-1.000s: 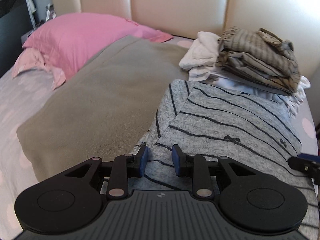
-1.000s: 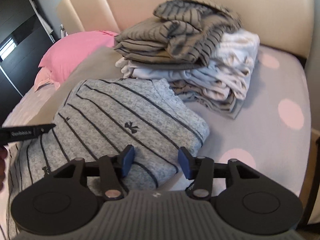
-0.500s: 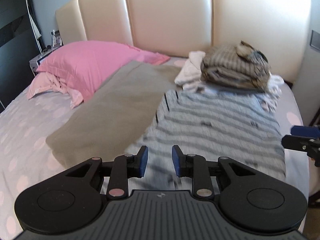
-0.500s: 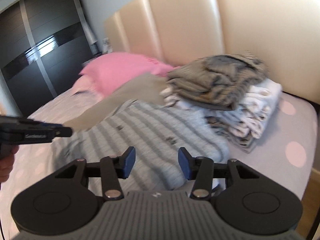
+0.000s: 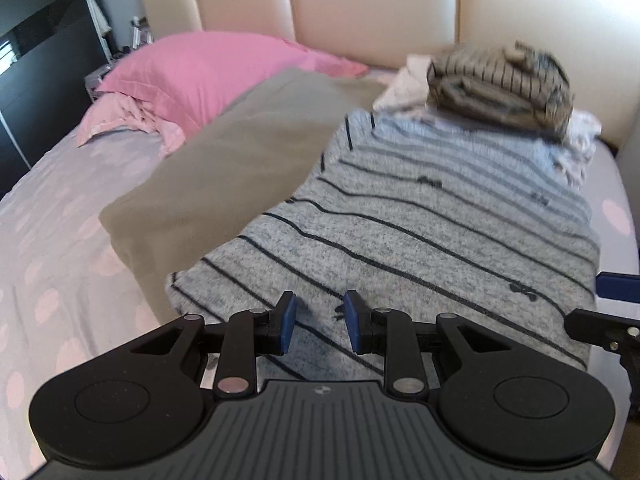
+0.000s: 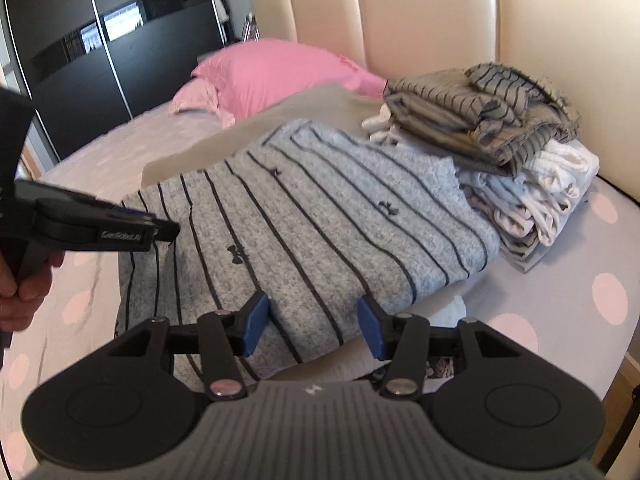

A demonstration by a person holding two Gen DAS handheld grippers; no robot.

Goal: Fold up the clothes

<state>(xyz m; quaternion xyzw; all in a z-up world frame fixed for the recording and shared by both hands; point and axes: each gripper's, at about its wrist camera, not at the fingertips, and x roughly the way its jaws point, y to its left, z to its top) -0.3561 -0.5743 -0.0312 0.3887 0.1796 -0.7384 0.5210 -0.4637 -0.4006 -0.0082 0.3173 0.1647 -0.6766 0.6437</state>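
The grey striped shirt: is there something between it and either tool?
Nothing visible. The grey striped shirt lies flat on the bed, directly ahead of the open left tool and the open right tool. The folded pile lies behind it.

You see a pink pillow [image 5: 208,72] at the far left, against the cream padded headboard [image 5: 372,8]. A taupe blanket [image 5: 224,160] covers the dotted bedsheet [image 5: 52,216]. A black wardrobe [image 6: 100,40] stands far left.
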